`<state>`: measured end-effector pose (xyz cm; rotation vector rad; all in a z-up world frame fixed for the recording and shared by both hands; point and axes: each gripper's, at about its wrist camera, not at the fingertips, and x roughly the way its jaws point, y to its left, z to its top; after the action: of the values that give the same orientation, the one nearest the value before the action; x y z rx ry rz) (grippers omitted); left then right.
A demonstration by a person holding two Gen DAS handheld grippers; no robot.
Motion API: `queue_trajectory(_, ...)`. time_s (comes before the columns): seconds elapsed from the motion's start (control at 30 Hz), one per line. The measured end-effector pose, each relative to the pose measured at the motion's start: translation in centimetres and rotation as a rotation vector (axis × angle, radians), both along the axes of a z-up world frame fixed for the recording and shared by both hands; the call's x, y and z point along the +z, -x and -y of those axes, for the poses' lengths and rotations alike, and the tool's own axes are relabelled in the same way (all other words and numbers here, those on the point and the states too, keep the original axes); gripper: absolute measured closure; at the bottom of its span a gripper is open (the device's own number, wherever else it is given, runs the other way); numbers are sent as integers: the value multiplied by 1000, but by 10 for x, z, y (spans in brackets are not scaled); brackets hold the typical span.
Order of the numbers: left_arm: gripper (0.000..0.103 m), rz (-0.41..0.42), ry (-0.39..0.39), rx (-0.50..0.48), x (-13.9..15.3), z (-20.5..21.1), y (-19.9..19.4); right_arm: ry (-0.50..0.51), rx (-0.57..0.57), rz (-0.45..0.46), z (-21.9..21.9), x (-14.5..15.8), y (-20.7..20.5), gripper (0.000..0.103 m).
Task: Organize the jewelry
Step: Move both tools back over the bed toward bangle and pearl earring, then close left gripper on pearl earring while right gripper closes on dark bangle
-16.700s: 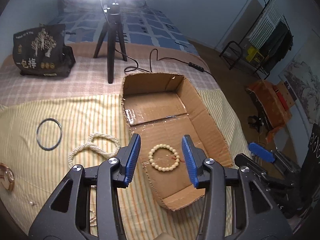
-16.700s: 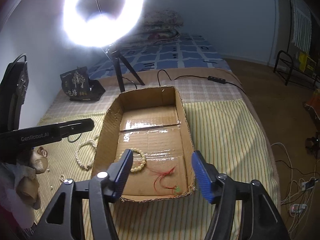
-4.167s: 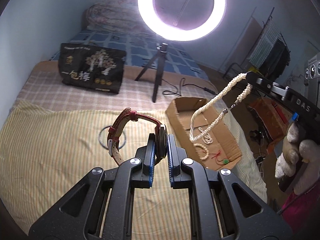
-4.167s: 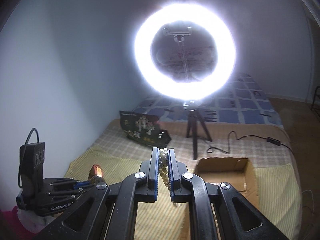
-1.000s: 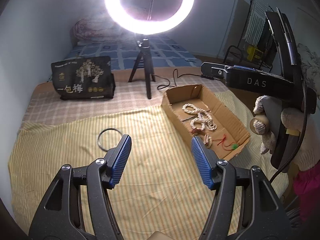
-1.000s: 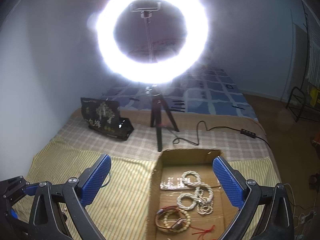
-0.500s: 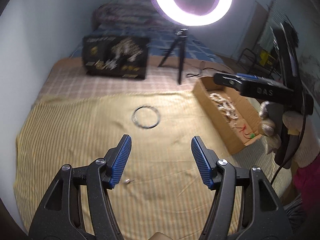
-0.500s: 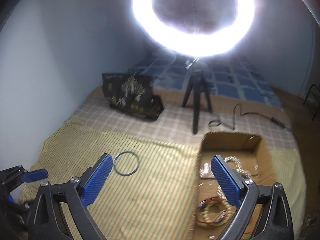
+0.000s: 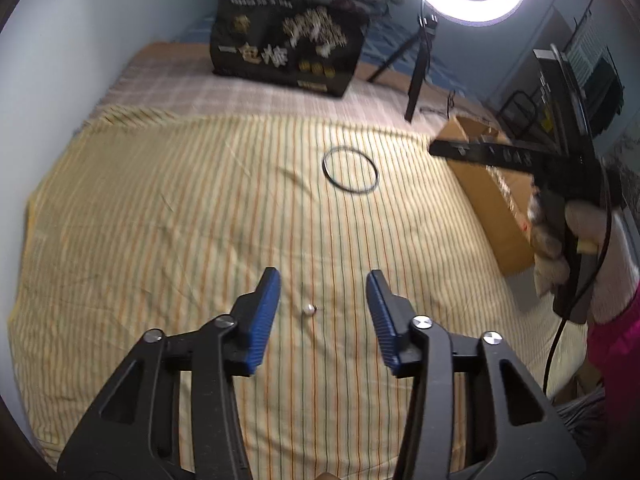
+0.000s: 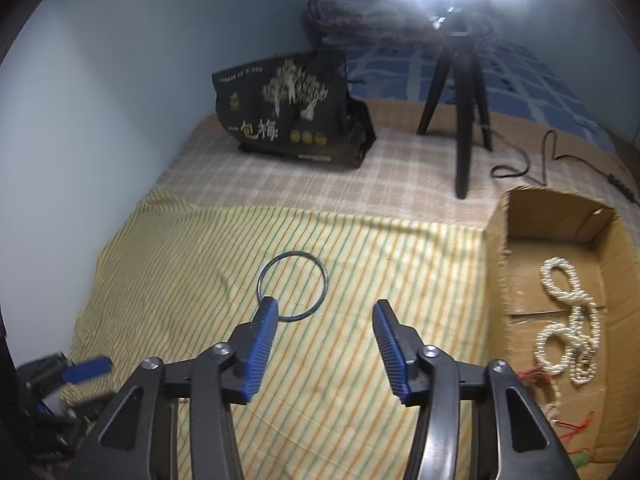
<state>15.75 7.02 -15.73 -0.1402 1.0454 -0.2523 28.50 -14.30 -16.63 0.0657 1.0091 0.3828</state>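
Note:
My left gripper [image 9: 323, 280] is open and empty, low over the striped yellow cloth [image 9: 160, 220], with a small pearl earring [image 9: 309, 310] lying between its fingers. A dark metal bangle [image 9: 351, 175] lies farther ahead; it also shows in the right wrist view [image 10: 293, 286]. My right gripper [image 10: 323, 307] is open and empty just short of the bangle, its left fingertip over the ring's near edge. The cardboard box [image 10: 560, 220] at the right holds a pearl necklace [image 10: 568, 320] and red cord.
A black printed bag [image 10: 292, 116] stands at the back on the checked blanket. A ring light on a black tripod [image 10: 460, 92] stands behind the box, with a cable [image 10: 520, 160] beside it. A wall runs along the left side. A clothes rack [image 9: 592, 64] is far right.
Both grippers have swung left and down toward the cloth. The left one now frames the small earring. The right one has closed in on the bangle, and the box has shifted to the right edge.

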Motion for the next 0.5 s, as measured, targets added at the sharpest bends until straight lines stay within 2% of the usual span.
queue_trajectory(0.1,60,-29,-44,-50,-19,11,2,-16,20,-31,-9,-13,-5,62)
queue_trajectory(0.23,67,-57,-115,-86,-37,19,1,-11,31,-57,-16,-30,-9,65)
queue_trajectory(0.5,67,-78,-101,-85,-46,24,-5,-48,21,-92,-23,-50,-21,69)
